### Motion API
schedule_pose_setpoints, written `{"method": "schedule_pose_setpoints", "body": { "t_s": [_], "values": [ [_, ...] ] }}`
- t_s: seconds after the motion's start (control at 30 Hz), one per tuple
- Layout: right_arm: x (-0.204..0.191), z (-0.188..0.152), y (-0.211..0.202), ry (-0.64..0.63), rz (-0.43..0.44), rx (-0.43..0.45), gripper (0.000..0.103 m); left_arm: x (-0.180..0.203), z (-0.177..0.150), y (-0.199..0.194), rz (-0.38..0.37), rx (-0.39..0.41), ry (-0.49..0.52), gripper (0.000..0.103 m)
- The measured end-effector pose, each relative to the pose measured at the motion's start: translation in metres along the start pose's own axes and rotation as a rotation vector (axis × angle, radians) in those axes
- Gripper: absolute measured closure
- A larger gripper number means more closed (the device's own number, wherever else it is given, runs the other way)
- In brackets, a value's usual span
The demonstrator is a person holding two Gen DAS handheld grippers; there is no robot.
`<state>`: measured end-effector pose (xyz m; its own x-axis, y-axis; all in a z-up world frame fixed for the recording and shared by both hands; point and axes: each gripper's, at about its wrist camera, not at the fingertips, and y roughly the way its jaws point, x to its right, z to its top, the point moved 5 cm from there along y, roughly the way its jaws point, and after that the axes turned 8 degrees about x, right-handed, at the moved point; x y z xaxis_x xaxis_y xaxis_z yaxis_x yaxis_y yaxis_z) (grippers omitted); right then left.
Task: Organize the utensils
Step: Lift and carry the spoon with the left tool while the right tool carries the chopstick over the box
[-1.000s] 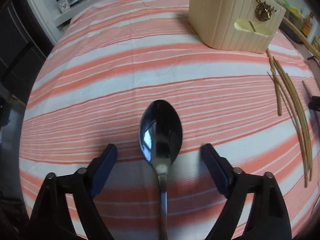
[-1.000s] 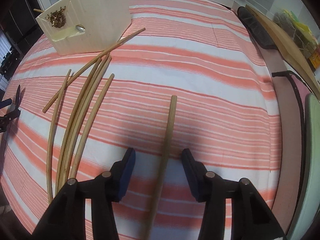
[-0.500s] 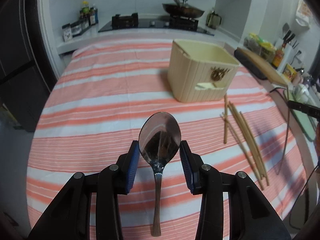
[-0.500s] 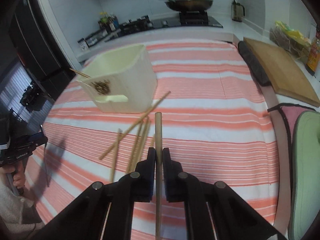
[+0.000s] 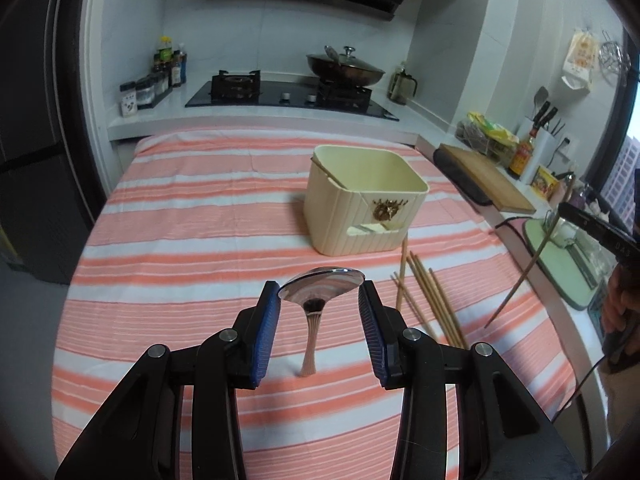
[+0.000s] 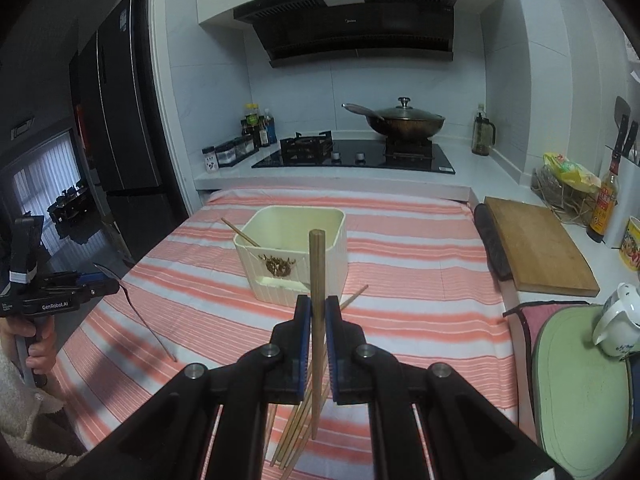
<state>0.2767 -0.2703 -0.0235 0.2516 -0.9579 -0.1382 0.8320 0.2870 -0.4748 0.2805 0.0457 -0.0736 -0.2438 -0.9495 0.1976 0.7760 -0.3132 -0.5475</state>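
My left gripper is shut on a metal spoon by its bowl; the handle hangs down above the striped cloth. My right gripper is shut on a wooden chopstick, held upright above the table. A cream utensil box stands mid-table, also in the right wrist view, with one chopstick leaning inside. Several loose chopsticks lie on the cloth in front of the box. The right gripper with its chopstick shows at the right edge of the left wrist view.
A striped tablecloth covers the table. A stove with a wok is behind. A wooden cutting board, bottles and a green mat with a white jug line the right counter. A dark fridge stands left.
Both grippers closed on their items and lifted: the left raised the spoon off the cloth, the right raised the chopstick. Both views tilted up, showing the kitchen.
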Motion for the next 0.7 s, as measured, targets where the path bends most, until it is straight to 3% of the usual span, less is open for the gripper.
{"method": "schedule_pose_setpoints", "body": {
  "t_s": [0.17, 0.33, 0.4, 0.43, 0.47, 0.6, 0.7],
  "values": [
    [0.001, 0.031, 0.011, -0.005, 0.014, 0.059, 0.095, 0.007, 0.045, -0.011, -0.070, 0.037, -0.036, 0.063],
    [-0.004, 0.082, 0.023, -0.019, 0.031, 0.165, 0.095, 0.022, 0.123, -0.024, -0.153, 0.136, -0.072, 0.063],
    [-0.006, 0.104, 0.031, -0.014, 0.035, 0.221, 0.095, 0.030, 0.155, -0.020, -0.149, 0.189, -0.069, 0.063],
    [-0.006, 0.114, 0.037, -0.007, 0.034, 0.248, 0.095, 0.034, 0.169, -0.015, -0.133, 0.216, -0.064, 0.068],
    [-0.007, 0.123, 0.043, -0.001, 0.031, 0.277, 0.095, 0.036, 0.182, -0.007, -0.104, 0.240, -0.057, 0.099],
    [-0.014, 0.139, 0.078, -0.015, 0.007, 0.352, 0.095, 0.043, 0.206, 0.049, -0.092, 0.214, -0.096, 0.098],
    [-0.018, 0.129, 0.123, -0.033, -0.009, 0.268, 0.095, 0.045, 0.198, 0.104, -0.083, 0.141, -0.120, 0.099]
  ]
}}
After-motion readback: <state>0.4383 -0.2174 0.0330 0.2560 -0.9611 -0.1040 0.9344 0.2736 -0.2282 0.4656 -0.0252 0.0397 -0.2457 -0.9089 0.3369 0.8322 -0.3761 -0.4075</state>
